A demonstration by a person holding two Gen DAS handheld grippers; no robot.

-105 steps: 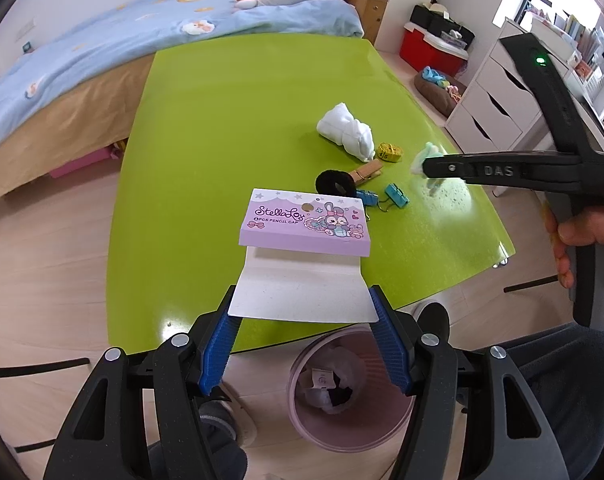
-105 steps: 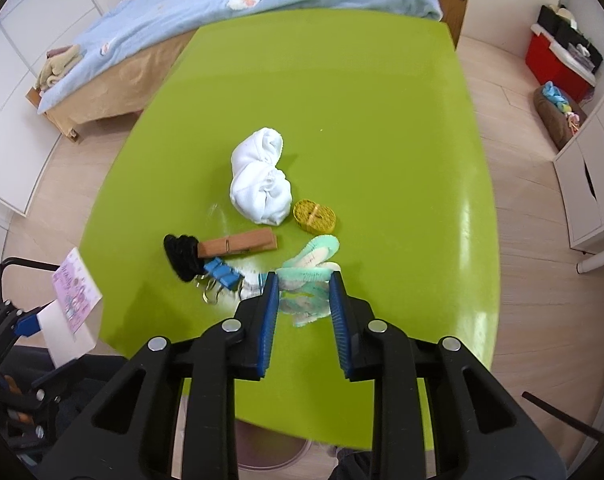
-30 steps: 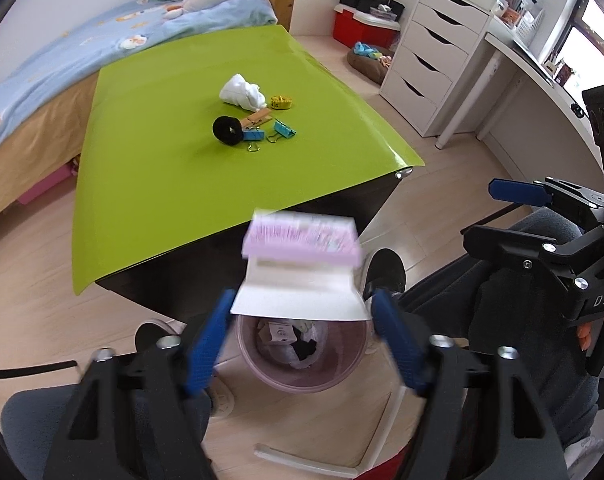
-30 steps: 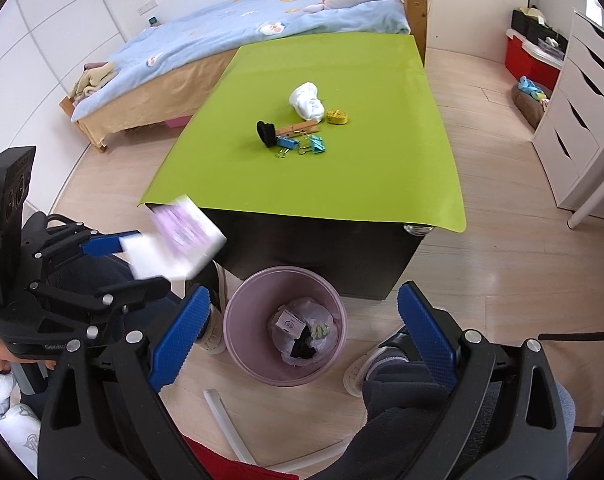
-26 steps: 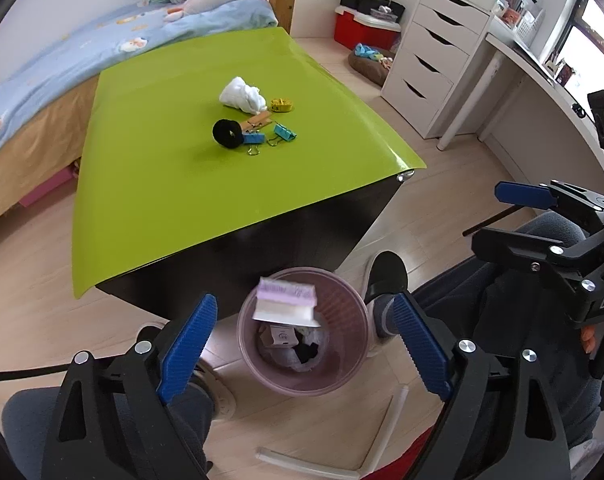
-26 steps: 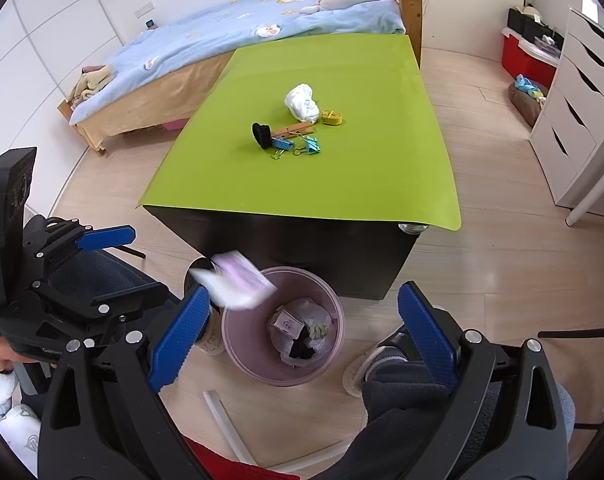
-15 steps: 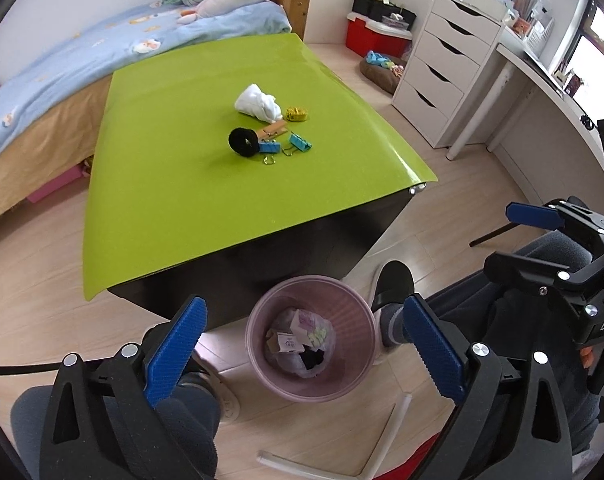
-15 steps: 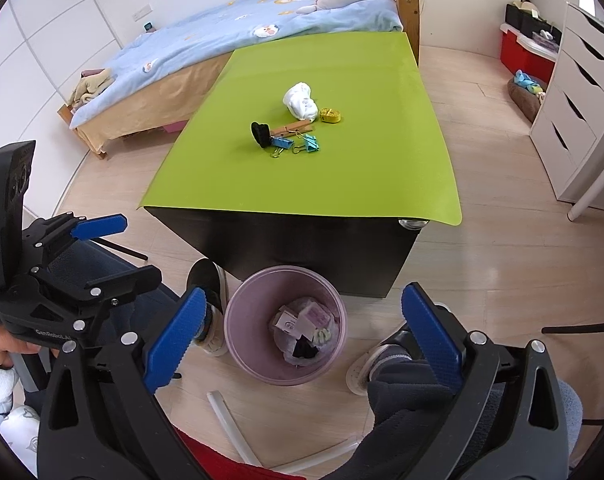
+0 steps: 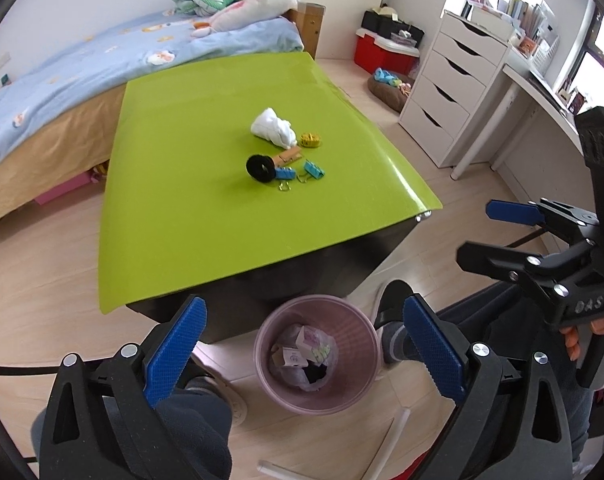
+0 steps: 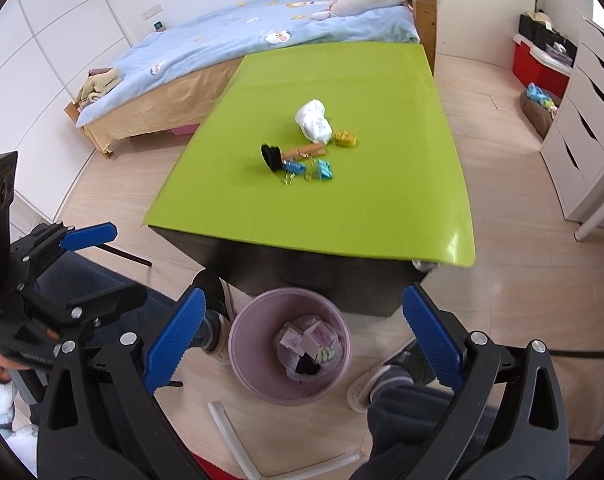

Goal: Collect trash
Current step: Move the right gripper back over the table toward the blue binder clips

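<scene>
Left gripper (image 9: 302,344): hanging above the floor with its blue pads spread wide and nothing between them; its jaws have just been opening. Seen from the right wrist view, it is sitting at the left edge, held in a hand.
Right gripper (image 10: 298,334): also standing spread wide and gripping nothing, pointing down over the bin; in the left wrist view it is showing at the right, a hand wrapping its handle.
Pink bin (image 9: 358,338): standing on the wooden floor just in front of the near edge of the tabletop, between the person's feet.
Pencil-cap box (image 9: 311,340): lying inside the pink bin on top of other scraps, its pink-and-white face turned up; from the right wrist view it is resting near the middle of the bin (image 10: 322,334).
Tabletop (image 9: 174,208): bright green, carrying a small cluster near its middle.
White crumpled tissue (image 9: 273,131): sitting at the far end of the cluster, just beside a yellow tape roll (image 9: 311,140).
Black ring (image 9: 261,168): lying at the near left of the cluster, touching a wooden clothespin (image 9: 289,155).
Blue binder clips (image 9: 314,170): resting just beside the black ring, toward the right.
Bed (image 9: 82,76): standing beyond the tabletop, with a blue cover and plush toys on it.
</scene>
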